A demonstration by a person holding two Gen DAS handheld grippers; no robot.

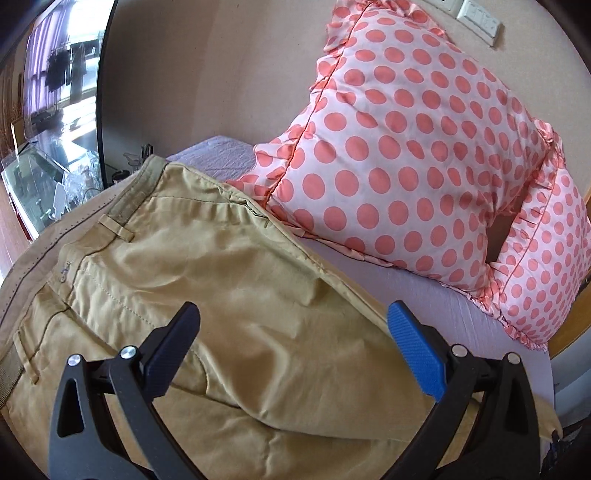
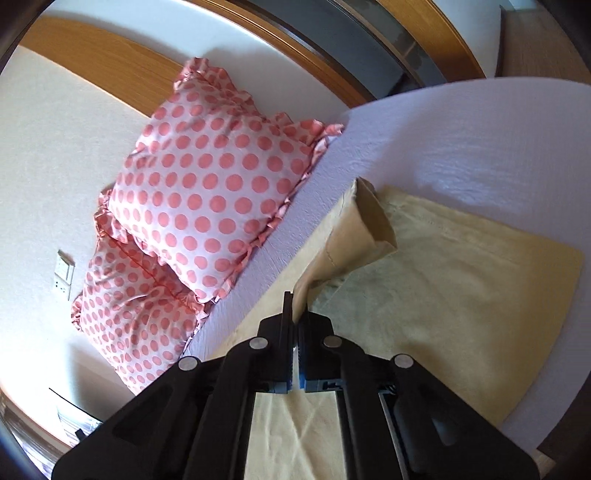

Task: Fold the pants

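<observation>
Tan khaki pants lie spread on a bed with a lavender sheet. In the left wrist view the waistband with belt loops is at the upper left. My left gripper hangs open just above the seat of the pants, its jaws wide apart and empty. In the right wrist view my right gripper is shut on a pinched fold of the pants leg, which rises lifted above the flat cloth.
Two pink polka-dot pillows lean against the wall at the head of the bed; they also show in the right wrist view. A wooden bed frame and wall sockets are behind. A television stands at the left.
</observation>
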